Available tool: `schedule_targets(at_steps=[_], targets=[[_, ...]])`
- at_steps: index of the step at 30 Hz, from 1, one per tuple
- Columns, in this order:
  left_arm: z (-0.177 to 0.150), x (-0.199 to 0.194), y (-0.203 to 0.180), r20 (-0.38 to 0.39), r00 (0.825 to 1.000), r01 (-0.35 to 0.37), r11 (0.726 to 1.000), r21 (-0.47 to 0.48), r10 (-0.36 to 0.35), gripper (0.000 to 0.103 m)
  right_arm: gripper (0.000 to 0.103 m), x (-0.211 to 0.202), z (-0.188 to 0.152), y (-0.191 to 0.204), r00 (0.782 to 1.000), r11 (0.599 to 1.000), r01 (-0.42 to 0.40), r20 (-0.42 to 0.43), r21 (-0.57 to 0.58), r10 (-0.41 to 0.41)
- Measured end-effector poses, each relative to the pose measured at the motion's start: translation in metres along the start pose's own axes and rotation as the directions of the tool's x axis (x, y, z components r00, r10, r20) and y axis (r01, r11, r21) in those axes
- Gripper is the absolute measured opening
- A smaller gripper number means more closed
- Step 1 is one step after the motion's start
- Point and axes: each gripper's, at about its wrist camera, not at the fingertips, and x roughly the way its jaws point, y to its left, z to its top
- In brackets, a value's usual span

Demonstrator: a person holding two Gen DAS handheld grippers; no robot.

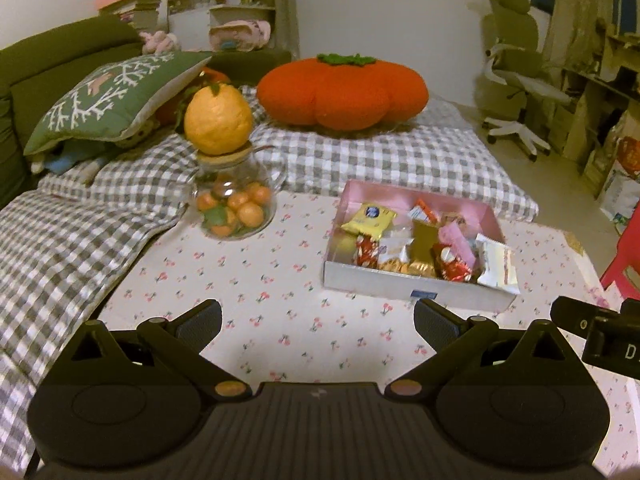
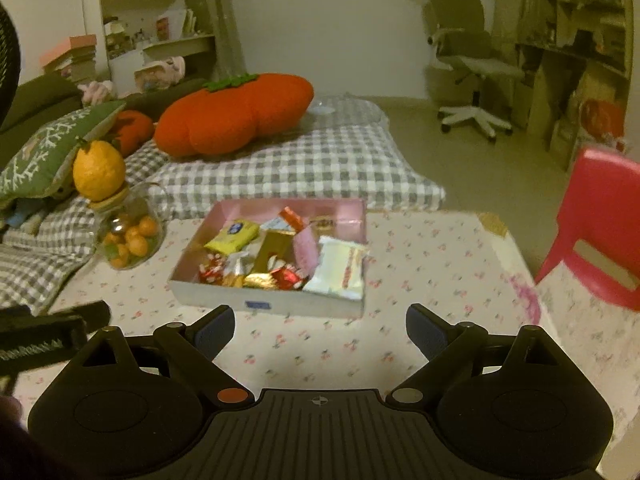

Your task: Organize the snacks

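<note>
Your left gripper (image 1: 318, 318) and right gripper (image 2: 320, 322) gape empty at bottom; mid-frame, the pink-lined box (image 1: 404, 282) brims with bright wrapped snacks (image 1: 416, 246).

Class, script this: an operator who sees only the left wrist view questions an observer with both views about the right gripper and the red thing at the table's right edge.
Operator: Is the right gripper open?
Observer: Yes, the right gripper is open and holds nothing.
Operator: What is that red thing on the right?
Observer: A red plastic chair beside the table, with a slot in its backrest.
</note>
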Motion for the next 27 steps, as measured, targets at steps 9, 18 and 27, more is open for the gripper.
schedule_targets(at_steps=[9, 18, 27], targets=[[-0.008, -0.005, -0.001, 0.000, 0.999, -0.034, 0.999, 0.011, 0.034, 0.102, 0.095, -0.006, -0.003, 0.018, 0.999, 0.999, 0.002, 0.051, -0.053, 0.001], [-0.010, -0.007, 0.001, -0.002, 0.999, -0.041, 0.999, 0.005, 0.041, 0.102, 0.095, -0.003, -0.007, 0.024, 0.999, 0.998, -0.003, 0.045, -0.065, 0.006], [-0.010, -0.008, 0.000, 0.002, 0.999, -0.043, 0.999, 0.011, 0.043, 0.102, 0.095, -0.005, -0.008, 0.025, 0.999, 0.998, -0.006, 0.045, -0.068, 0.010]])
